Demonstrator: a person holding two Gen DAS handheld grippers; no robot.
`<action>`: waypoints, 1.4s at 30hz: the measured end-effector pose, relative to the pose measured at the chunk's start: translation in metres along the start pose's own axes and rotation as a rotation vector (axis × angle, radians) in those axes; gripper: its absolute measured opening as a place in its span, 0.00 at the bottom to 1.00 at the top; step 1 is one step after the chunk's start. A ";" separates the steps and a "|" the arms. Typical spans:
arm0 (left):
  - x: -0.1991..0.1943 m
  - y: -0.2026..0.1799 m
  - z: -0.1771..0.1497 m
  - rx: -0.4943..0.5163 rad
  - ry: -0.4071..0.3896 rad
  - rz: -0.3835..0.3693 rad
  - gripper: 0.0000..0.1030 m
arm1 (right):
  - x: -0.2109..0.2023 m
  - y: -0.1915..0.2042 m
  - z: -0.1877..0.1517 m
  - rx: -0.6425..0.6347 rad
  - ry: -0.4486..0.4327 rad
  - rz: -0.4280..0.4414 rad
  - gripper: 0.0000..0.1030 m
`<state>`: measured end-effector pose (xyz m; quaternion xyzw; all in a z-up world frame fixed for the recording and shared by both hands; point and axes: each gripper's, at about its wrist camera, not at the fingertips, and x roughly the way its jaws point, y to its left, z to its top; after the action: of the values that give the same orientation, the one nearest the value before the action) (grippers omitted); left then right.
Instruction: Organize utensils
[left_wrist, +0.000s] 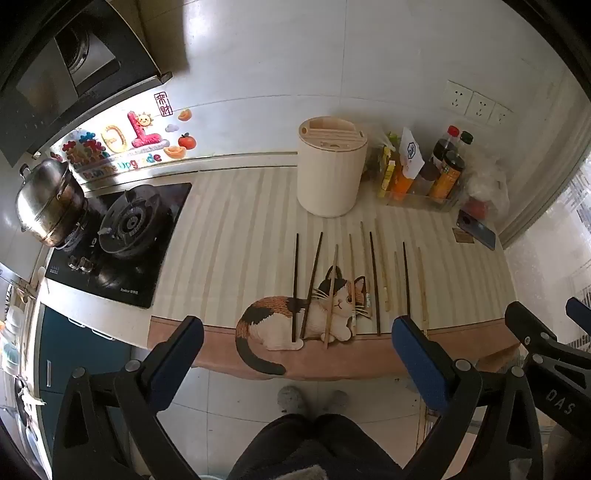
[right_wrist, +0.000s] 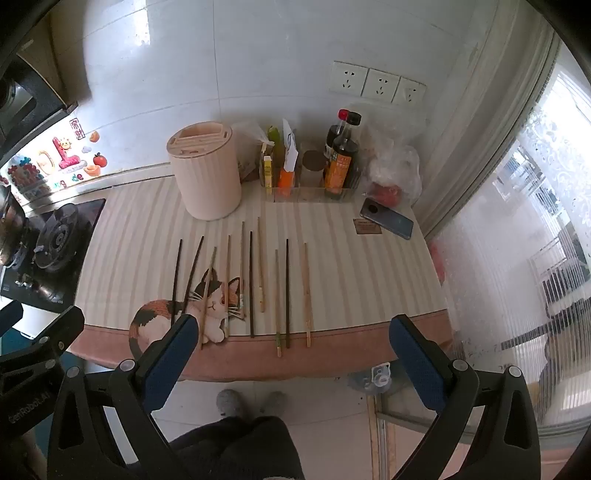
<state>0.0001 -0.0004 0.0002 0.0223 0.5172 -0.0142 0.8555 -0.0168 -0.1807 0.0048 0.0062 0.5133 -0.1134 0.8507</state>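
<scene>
The worktop (right_wrist: 332, 258), under a striped mat with a cat print, lies ahead of both grippers, which hang off its near edge above the floor. Well beyond them, toward the wall, stands the round cream utensil holder (right_wrist: 205, 170) with slots in its top, the likely destination for the chopsticks. Between the holder and the grippers lie the chopsticks (right_wrist: 251, 284), set out singly in a rough row, each pointing away from the grippers.

The left gripper (left_wrist: 295, 354) is spread wide and carries nothing; the right gripper (right_wrist: 291, 354) is likewise wide apart and bare. By my judgement no stick has been picked up yet, so the task sits at its opening step. The next move calls for lowering one gripper forward over a single stick, fingers astride it, and pinching low against the mat, since the sticks are thin and lie flat.

Counted: one holder; ten chopsticks, four dark and six pale wood.
</scene>
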 end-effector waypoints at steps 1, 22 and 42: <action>0.000 0.000 0.000 0.000 -0.001 0.001 1.00 | 0.000 0.000 0.000 0.003 -0.004 0.007 1.00; -0.005 -0.003 0.001 -0.004 -0.007 0.003 1.00 | -0.002 -0.002 0.002 0.004 -0.002 0.008 1.00; -0.005 0.003 -0.002 -0.006 -0.010 -0.005 1.00 | -0.006 -0.004 0.000 0.003 -0.013 0.002 1.00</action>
<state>-0.0036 0.0025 0.0034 0.0184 0.5128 -0.0146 0.8582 -0.0197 -0.1833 0.0104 0.0075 0.5076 -0.1132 0.8541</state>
